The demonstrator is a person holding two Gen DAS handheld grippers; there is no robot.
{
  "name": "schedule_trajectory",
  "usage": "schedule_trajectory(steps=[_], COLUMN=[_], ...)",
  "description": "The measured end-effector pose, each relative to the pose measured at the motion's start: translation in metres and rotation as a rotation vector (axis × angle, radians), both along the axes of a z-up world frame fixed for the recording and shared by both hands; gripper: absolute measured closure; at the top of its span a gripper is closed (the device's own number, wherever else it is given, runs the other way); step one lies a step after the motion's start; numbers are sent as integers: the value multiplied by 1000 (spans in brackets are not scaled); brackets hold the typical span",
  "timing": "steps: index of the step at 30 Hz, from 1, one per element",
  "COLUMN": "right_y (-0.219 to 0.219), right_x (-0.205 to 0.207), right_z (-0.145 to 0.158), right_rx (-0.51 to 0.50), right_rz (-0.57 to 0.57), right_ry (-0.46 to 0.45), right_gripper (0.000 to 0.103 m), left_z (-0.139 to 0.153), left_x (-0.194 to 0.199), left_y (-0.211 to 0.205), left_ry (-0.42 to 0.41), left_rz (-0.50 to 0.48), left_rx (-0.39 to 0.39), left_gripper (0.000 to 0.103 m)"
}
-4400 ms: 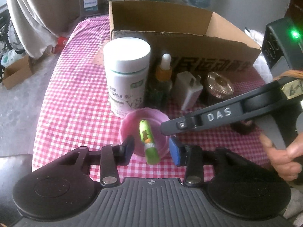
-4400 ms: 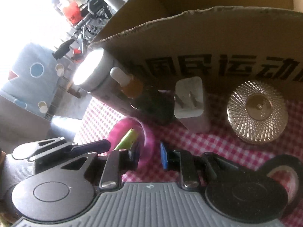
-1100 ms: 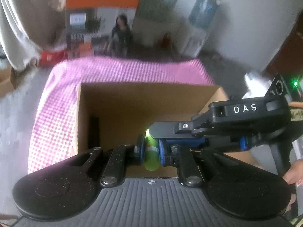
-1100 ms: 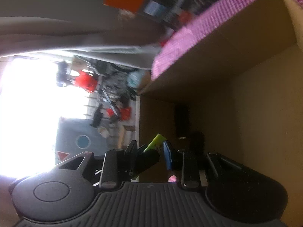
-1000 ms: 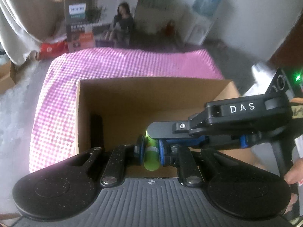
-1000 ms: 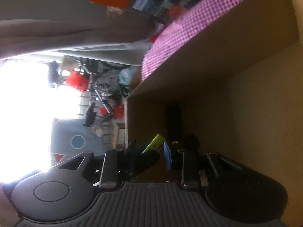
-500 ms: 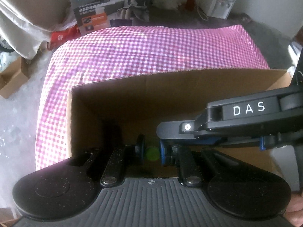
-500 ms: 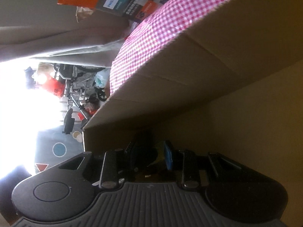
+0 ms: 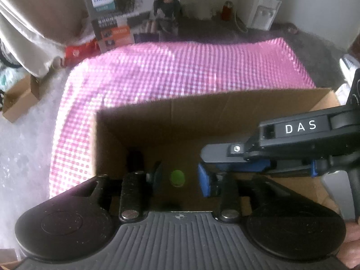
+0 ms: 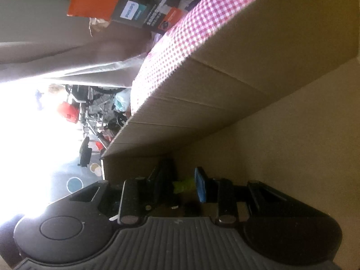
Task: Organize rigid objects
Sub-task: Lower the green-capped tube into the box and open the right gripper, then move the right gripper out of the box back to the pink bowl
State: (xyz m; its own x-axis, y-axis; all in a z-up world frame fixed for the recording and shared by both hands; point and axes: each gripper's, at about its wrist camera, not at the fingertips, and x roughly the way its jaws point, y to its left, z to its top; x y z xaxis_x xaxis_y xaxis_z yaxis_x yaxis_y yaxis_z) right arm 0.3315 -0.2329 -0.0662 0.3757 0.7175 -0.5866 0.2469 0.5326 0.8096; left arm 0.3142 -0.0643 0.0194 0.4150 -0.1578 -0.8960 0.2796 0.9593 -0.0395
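Observation:
A small green tube shows end-on inside the open cardboard box, between the spread fingers of my left gripper, which is open and not touching it. My right gripper is open too, reaching into the box from the right; the green tube shows between its fingers. In the left wrist view the right gripper's black body marked DAS crosses over the box's right side. Whether the tube rests on the box floor is hard to tell.
The box stands on a table with a pink checked cloth. A printed orange carton stands behind the table. A small cardboard box lies on the floor at left. A hand shows at the right edge.
My left gripper has opened and let go of the green tube, which now stands free between the fingers. Both grippers have dropped lower into the box and the right one has drawn to the right.

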Motion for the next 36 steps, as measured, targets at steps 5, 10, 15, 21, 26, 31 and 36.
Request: schedule_trajectory(steps=[5, 10, 15, 21, 26, 31, 36], right_y=[-13, -40, -74, -99, -108, -97, -79], right_x=[-24, -65, -133, -216, -279, -322, -343], right_z=[23, 54, 83, 90, 66, 48, 37], right_rx=[40, 120, 205, 179, 100, -46, -102], right_rz=[-16, -47, -85, -108, -116, -83, -30], right_ry=[-56, -150, -301, -432, -434, -407, -394], right_gripper=[69, 69, 59, 51, 49, 49, 49], left_z=[35, 83, 121, 113, 72, 33, 3], left_x=[-25, -69, -130, -197, -225, -259, -276], left_y=[5, 14, 28, 40, 50, 51, 50], left_ry=[-105, -249, -389, -419, -302, -343, -289], left_rz=[-1, -12, -14, -23, -22, -54, -81], left_rx=[-26, -110, -270, -380, -510, -460, -431], left_gripper=[45, 31, 7, 1, 0, 0, 0])
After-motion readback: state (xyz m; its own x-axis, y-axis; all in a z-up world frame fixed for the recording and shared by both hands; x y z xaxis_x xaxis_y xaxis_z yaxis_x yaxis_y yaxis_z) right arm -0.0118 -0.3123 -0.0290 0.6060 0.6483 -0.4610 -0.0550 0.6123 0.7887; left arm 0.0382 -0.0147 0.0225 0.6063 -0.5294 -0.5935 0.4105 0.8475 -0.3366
